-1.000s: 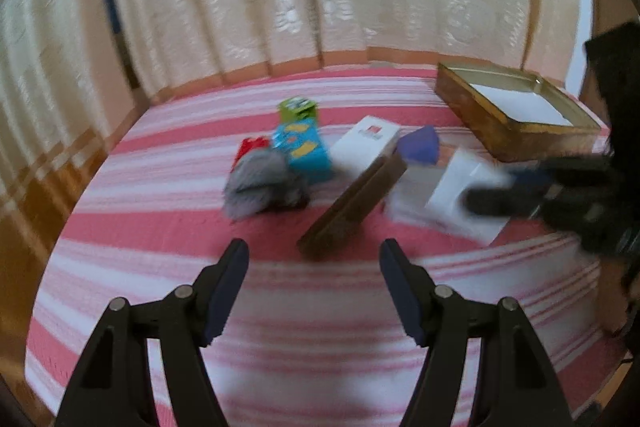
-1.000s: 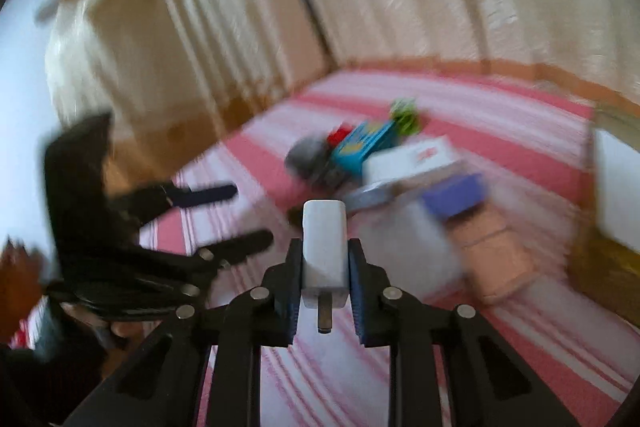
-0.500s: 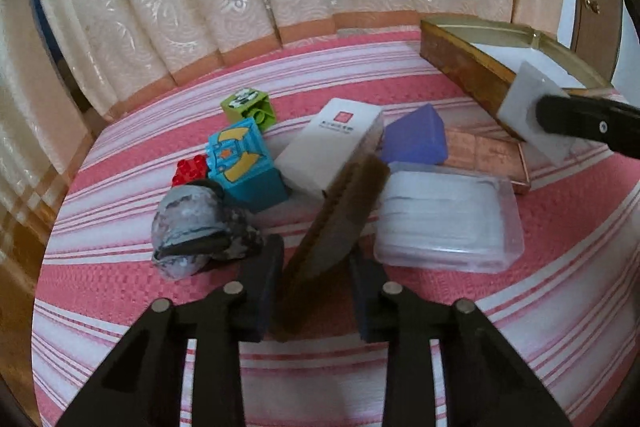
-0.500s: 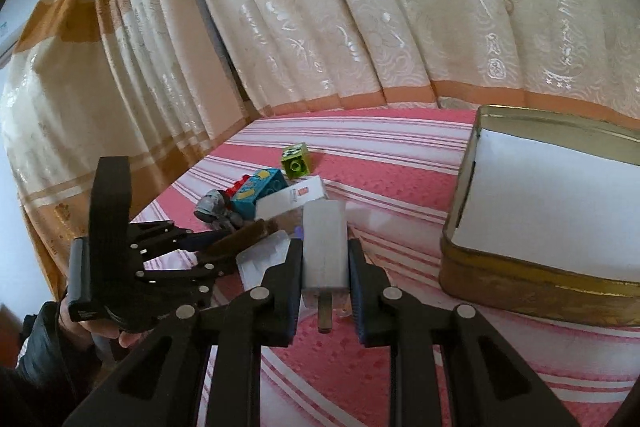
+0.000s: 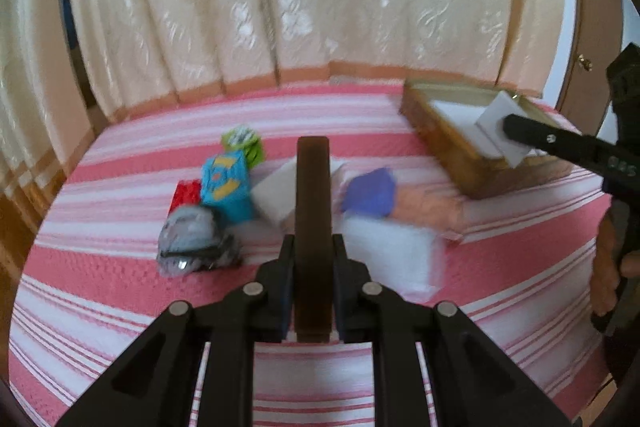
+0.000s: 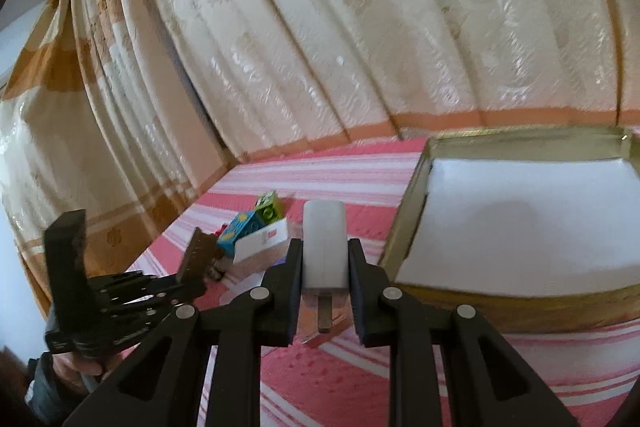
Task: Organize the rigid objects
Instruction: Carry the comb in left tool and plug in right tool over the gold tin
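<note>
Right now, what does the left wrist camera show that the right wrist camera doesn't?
Only the left wrist view shows the grey stone-like lump, the purple block, and the clear plastic case on the striped cloth, plus the left gripper shut on the dark brown bar.

Only the right wrist view shows the gold tin's whole white lining and the right gripper shut on the white plug adapter.

Both show the blue brick, green brick, white box and curtain.

nothing can be read; the red mark on the white box [image 6: 262,241] is too blurred.
</note>
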Tool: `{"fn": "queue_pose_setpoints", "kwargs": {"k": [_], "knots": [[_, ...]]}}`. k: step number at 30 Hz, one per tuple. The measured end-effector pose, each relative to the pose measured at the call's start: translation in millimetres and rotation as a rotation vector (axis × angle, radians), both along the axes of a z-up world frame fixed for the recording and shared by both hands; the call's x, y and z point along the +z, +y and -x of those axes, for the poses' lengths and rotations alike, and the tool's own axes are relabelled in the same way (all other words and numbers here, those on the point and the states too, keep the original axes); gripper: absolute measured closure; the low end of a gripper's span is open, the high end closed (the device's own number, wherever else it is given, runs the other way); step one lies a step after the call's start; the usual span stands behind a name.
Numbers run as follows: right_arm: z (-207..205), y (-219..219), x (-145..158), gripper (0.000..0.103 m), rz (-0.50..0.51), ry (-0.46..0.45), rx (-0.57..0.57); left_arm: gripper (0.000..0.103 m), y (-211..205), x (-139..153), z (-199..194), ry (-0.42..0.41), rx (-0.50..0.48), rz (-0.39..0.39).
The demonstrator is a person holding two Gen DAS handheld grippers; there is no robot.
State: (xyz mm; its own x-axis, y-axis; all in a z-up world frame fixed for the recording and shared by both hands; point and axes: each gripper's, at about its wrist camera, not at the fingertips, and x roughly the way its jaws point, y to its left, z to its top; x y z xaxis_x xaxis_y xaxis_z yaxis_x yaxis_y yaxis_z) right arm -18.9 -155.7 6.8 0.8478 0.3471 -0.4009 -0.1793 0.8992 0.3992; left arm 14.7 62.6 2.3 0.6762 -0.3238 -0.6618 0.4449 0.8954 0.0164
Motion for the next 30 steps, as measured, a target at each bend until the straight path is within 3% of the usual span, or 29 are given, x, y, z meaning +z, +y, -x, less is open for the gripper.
{"fn": "queue_pose_setpoints", "kwargs": {"k": [8,14,21,24,30], "knots": [[17.5,-70.5,2.7,0.08,0.077,-0.04,-0.221,0.089,-66.3,30.8,9.6,-0.081,-0.073,0.072],[26.0,-131.7,-3.4,0.08,0.122,-0.021,-0.362,0.089,-141.1,24.7,-5.3,-0.054,-0.145,0.082],[20.2,-166.7,-12.2,0.08,0.156,0.02,-0.439,0.089,-220.9,13.4,-23.3,-0.02,-0.175,0.088],[15.7,-169.5,-16.2,0.08,0.202,0.04,-0.461,0.089,-243.9,7.4,-28.9,-0.003,-0.165,0.085],[12.1,-178.5,-27.1,0.08,0.189,0.105,-0.491,0.089,-264.8,-1.0,-37.2,0.028,-0.151,0.091]]}}
